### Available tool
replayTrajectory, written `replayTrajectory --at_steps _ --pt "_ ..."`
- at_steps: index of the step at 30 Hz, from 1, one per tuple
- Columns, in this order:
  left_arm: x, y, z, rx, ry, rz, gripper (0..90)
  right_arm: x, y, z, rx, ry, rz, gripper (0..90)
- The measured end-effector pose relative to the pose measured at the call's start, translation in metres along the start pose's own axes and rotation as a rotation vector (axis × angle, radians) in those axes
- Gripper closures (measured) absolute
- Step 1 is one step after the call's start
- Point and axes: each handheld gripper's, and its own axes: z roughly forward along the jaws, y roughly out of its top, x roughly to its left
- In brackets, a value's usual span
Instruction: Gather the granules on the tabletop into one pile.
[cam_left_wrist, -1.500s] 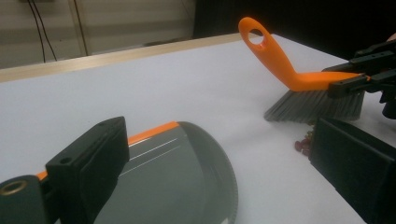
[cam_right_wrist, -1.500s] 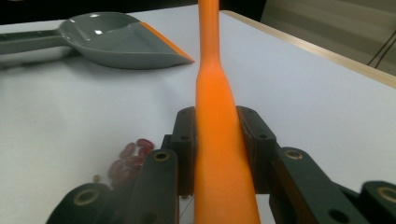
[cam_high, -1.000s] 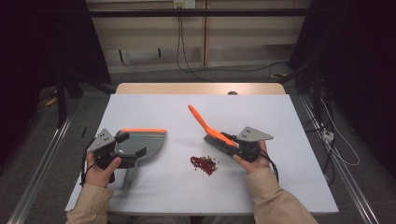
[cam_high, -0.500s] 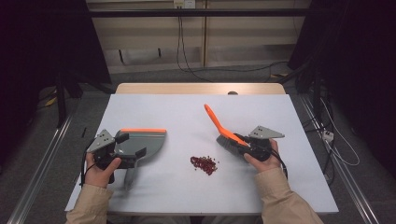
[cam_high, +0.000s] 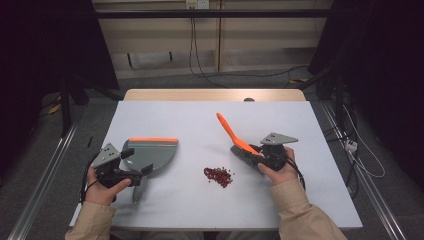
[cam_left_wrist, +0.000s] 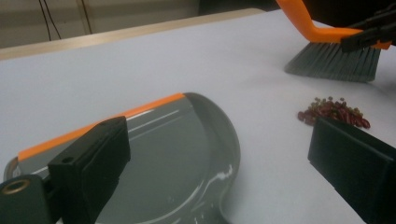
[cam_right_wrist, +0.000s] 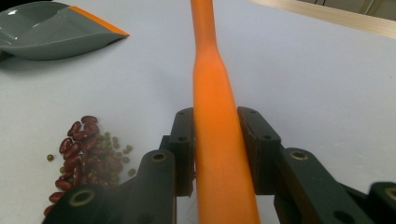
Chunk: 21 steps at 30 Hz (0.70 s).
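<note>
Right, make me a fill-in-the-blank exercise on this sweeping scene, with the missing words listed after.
1. The right hand-held gripper is shut on the brush's ____ handle.
2. The pile of beans lies on the table between the brush and the ____.
3. The dustpan has an orange strip along its ____ edge.
4. The left hand-held gripper's jaws stand ____, the dustpan's rim between them.

Missing words: orange; dustpan; straight; open

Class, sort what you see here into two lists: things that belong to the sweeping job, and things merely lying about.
Belonging to the job:
- brush, clamped in the right gripper
- dustpan, at the left gripper
- pile of beans

Merely lying about:
- cables on the floor beyond the table
- small white box right of the table
</note>
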Motion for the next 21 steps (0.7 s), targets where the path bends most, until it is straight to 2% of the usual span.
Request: replayTrajectory --at_steps 9,12,18,20,21 --pt "-0.008 -0.016 0.0 0.107 0.048 -0.005 6.7 0.001 0.0 0.002 -0.005 -0.002 -0.001 68.3" --pt "-0.008 -0.019 0.002 0.124 0.068 -0.01 7.3 0.001 0.0 0.002 -0.014 0.003 -0.01 68.3" --pt "-0.009 -0.023 0.001 0.151 0.102 0.011 8.8 0.002 -0.001 0.002 -0.022 0.011 -0.022 68.3" --pt "-0.009 -0.025 0.0 0.141 0.111 -0.002 9.5 0.002 -0.001 0.002 -0.023 0.007 -0.023 68.5" --pt "-0.008 -0.025 -0.001 0.153 0.123 0.006 10.0 0.002 -0.001 0.002 -0.025 0.006 -0.024 68.7"
